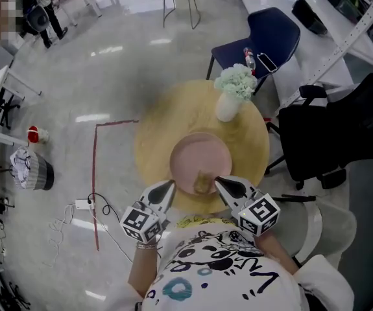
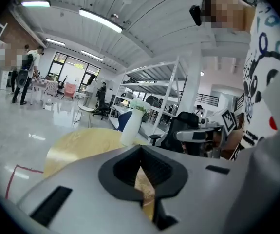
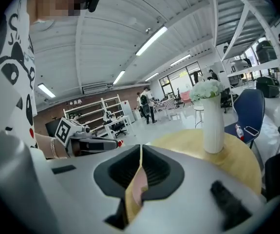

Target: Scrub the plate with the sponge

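A pink plate (image 1: 199,154) lies on the round yellow table (image 1: 157,128). A brownish sponge (image 1: 202,183) rests on the plate's near rim. My left gripper (image 1: 168,186) hovers shut and empty at the table's near edge, just left of the plate. Just right of the sponge, my right gripper (image 1: 220,182) is shut on nothing. In the left gripper view the shut jaws (image 2: 140,154) point across the table top (image 2: 81,143). In the right gripper view a sliver of the pink plate (image 3: 139,188) shows below the shut jaws (image 3: 140,152).
A white vase of pale flowers (image 1: 230,96) stands on the table beyond the plate, also seen as the vase (image 3: 213,123). A blue chair (image 1: 274,34) and a black office chair (image 1: 342,131) stand to the right. Red floor tape (image 1: 95,173) and a cable (image 1: 82,206) lie to the left.
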